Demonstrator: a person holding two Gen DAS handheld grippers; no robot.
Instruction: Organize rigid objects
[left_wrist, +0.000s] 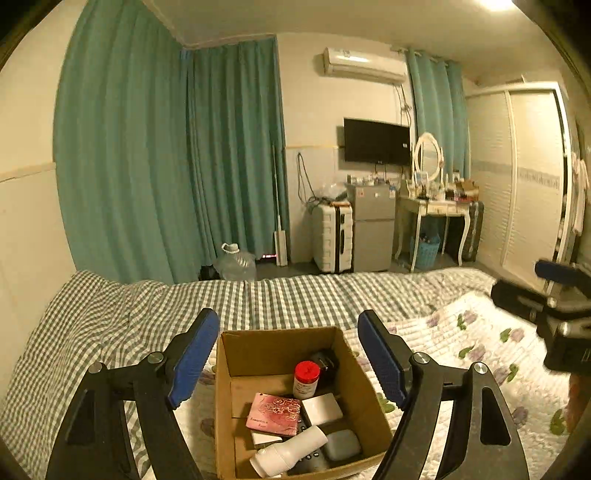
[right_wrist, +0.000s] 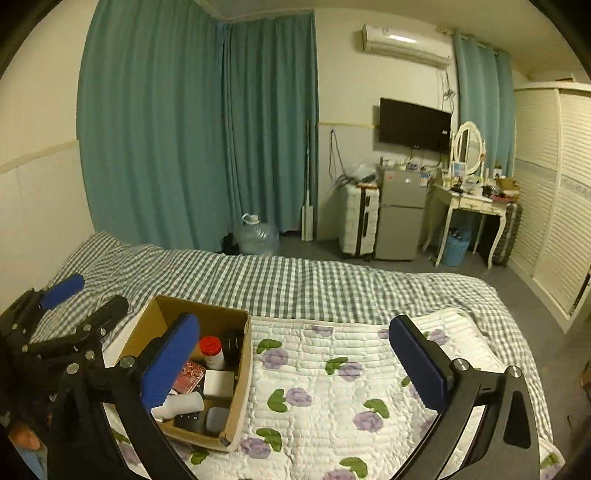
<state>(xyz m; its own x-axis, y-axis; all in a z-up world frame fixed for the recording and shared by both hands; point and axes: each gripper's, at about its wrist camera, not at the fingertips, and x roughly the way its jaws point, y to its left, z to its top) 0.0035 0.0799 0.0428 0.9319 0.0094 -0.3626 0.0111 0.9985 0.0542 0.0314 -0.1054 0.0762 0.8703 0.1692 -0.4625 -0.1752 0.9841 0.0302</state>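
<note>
An open cardboard box (left_wrist: 225, 373) stands on the bed, also in the right wrist view (right_wrist: 243, 369). It holds a red-capped bottle (left_wrist: 306, 378), a pink booklet (left_wrist: 275, 413), a white box (left_wrist: 322, 408), a white flashlight-like tube (left_wrist: 288, 454), a grey case (left_wrist: 341, 445) and a dark object at the back. My left gripper (left_wrist: 288, 354) is open and empty, hovering above the box. My right gripper (right_wrist: 291, 363) is open and empty, above the floral quilt just right of the box; it shows at the right edge of the left wrist view (left_wrist: 554, 295).
The bed has a grey checked sheet (right_wrist: 295, 284) and a white floral quilt (right_wrist: 332, 387). Beyond it are teal curtains, a water jug (right_wrist: 256, 232), a white suitcase (right_wrist: 358, 221), a small fridge (right_wrist: 400, 214), a vanity table (right_wrist: 472, 206) and a wardrobe at right.
</note>
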